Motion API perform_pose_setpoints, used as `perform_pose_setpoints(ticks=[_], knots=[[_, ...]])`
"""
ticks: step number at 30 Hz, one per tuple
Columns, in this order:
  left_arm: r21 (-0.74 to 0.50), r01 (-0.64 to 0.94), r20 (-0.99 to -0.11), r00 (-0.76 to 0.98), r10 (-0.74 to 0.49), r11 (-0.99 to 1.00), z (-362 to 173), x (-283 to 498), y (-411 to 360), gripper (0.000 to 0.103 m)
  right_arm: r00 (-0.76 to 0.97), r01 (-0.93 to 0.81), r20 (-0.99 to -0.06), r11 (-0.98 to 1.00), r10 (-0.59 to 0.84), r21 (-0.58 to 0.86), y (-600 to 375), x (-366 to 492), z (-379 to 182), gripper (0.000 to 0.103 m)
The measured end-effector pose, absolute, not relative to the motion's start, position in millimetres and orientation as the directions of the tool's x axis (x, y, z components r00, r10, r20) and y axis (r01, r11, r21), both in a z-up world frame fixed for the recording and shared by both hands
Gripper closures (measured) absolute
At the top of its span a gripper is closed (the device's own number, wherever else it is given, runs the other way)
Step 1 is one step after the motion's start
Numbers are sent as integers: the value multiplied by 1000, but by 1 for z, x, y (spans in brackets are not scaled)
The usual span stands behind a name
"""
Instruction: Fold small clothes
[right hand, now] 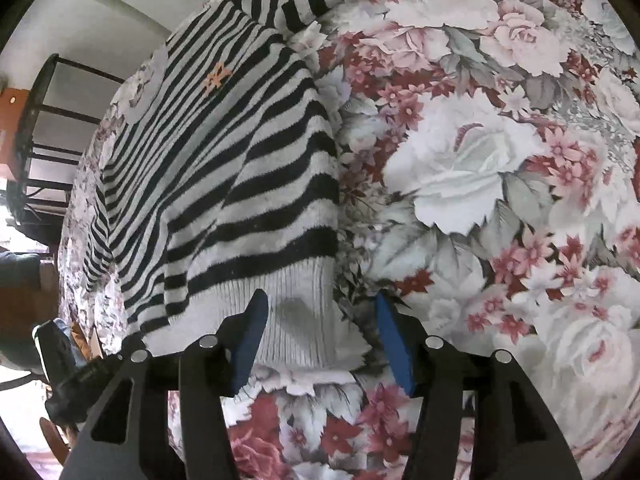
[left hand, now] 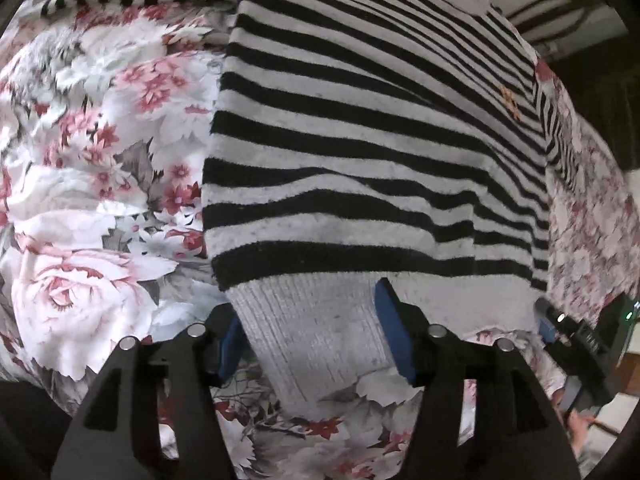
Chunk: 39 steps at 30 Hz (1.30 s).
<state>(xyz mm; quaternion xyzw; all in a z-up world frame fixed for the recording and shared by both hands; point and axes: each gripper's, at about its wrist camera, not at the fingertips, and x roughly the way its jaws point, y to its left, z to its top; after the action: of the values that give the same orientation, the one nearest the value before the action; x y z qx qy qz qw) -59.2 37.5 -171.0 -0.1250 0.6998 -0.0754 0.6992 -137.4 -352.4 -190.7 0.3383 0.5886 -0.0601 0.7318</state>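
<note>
One striped sweater (left hand: 360,140) flat on floral bedspread (left hand: 100,160), hem between jaws

I counted one striped sweater (left hand: 360,152) spread out, black and grey-white, with one small orange emblem (right hand: 215,76) on its chest. Under it lay one floral sheet (right hand: 480,160). I had two tools in play: the left tool (left hand: 316,344) and the right tool (right hand: 320,344), each with two blue pads (right hand: 252,340). One dark metal rack (right hand: 40,128) stood off to the side.
</note>
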Motion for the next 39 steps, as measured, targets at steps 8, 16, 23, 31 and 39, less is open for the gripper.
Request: perform_pose_setpoints(ticks=[8, 16, 23, 31, 39], knots=[[-336, -62, -942, 33, -334, 940, -154, -60, 48, 97, 446, 414, -852, 781, 274, 468, -340, -134, -150, 96], [-363, -80, -930, -23, -366, 928, -156, -70, 65, 96, 340, 428, -919, 838, 198, 339, -328, -160, -161, 96], [-343, -50, -939, 56, -340, 938, -134, -87, 88, 88, 211, 391, -977, 912, 42, 124, -301, -142, -173, 82], [-158, 84, -955, 242, -174, 984, -89, -82, 67, 55, 443, 360, -895, 903, 56, 234, -296, -144, -130, 64], [103, 217, -993, 73, 89, 971, -144, -68, 6, 28, 198, 260, -963, 938, 182, 231, -278, -115, -183, 46]])
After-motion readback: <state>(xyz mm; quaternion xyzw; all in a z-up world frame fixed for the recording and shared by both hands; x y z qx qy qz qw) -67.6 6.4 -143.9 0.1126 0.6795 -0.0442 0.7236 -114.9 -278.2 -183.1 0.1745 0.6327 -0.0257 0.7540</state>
